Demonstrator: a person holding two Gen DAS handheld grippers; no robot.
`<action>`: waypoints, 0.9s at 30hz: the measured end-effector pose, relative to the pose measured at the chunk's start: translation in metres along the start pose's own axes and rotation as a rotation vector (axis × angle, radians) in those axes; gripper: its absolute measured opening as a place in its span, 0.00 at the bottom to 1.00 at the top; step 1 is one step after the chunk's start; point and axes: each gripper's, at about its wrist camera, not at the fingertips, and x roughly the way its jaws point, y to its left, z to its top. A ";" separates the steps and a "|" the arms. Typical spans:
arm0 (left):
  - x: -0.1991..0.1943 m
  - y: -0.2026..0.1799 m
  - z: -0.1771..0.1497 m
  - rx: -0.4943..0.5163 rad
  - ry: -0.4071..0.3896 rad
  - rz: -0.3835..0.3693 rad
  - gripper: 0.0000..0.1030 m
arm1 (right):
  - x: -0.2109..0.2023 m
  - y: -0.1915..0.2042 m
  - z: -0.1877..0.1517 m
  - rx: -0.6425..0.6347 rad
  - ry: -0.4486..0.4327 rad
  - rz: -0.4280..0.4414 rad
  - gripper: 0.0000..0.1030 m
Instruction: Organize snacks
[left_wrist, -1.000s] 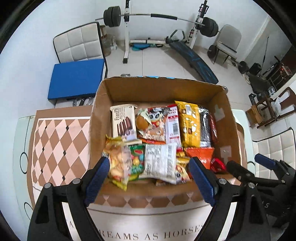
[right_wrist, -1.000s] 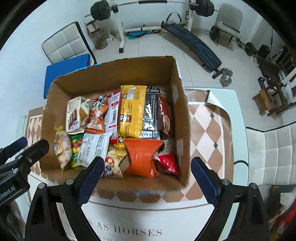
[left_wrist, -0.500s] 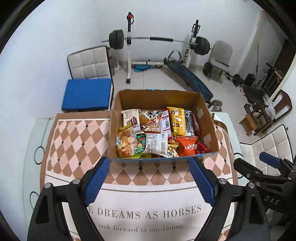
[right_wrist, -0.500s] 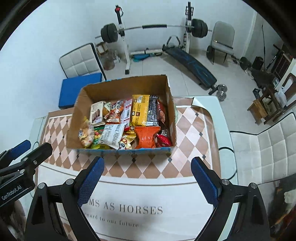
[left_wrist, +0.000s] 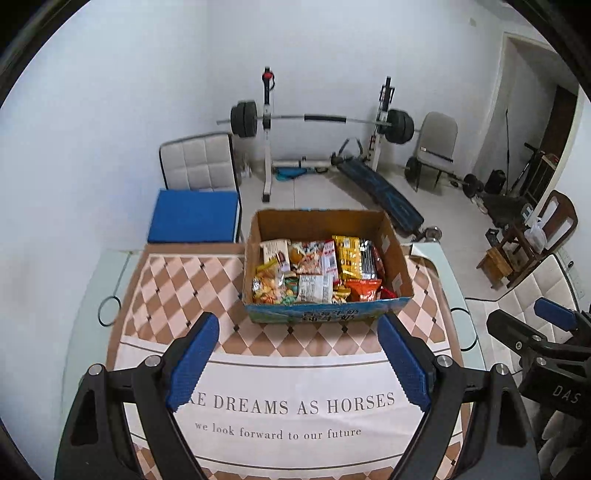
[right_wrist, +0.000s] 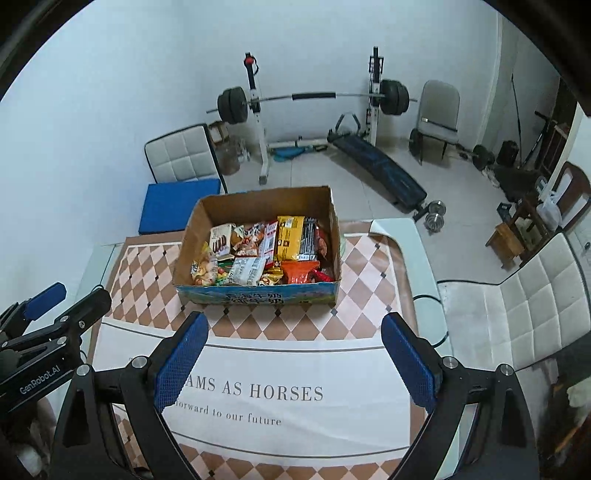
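A cardboard box (left_wrist: 325, 317) stands on the table at the far middle, packed with several snack packets (left_wrist: 314, 269). The box also shows in the right wrist view (right_wrist: 258, 293), with the snack packets (right_wrist: 258, 254) inside it. My left gripper (left_wrist: 295, 363) is open and empty, well back from the box over the near tablecloth. My right gripper (right_wrist: 293, 363) is open and empty too, to the right of the left one and equally far back. Each gripper shows at the edge of the other's view.
The table wears a checked cloth with a white printed panel (left_wrist: 295, 406) at the near side. A blue-cushioned chair (left_wrist: 194, 214) stands behind the table, a white chair (right_wrist: 517, 306) to its right. A barbell rack (left_wrist: 317, 122) and bench stand farther back.
Both grippers have pulled back and up from right over the box to the near side of the table. The box and snacks have stayed in place. Both stay open.
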 end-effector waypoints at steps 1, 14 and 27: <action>-0.007 -0.001 -0.001 0.005 -0.012 0.000 0.85 | -0.007 0.000 -0.002 -0.002 -0.011 -0.003 0.94; -0.040 0.000 -0.010 -0.016 -0.041 -0.023 0.85 | -0.058 0.003 -0.016 -0.025 -0.067 -0.009 0.94; -0.016 -0.002 0.002 -0.012 -0.079 0.008 1.00 | -0.021 0.002 0.001 -0.021 -0.072 -0.047 0.98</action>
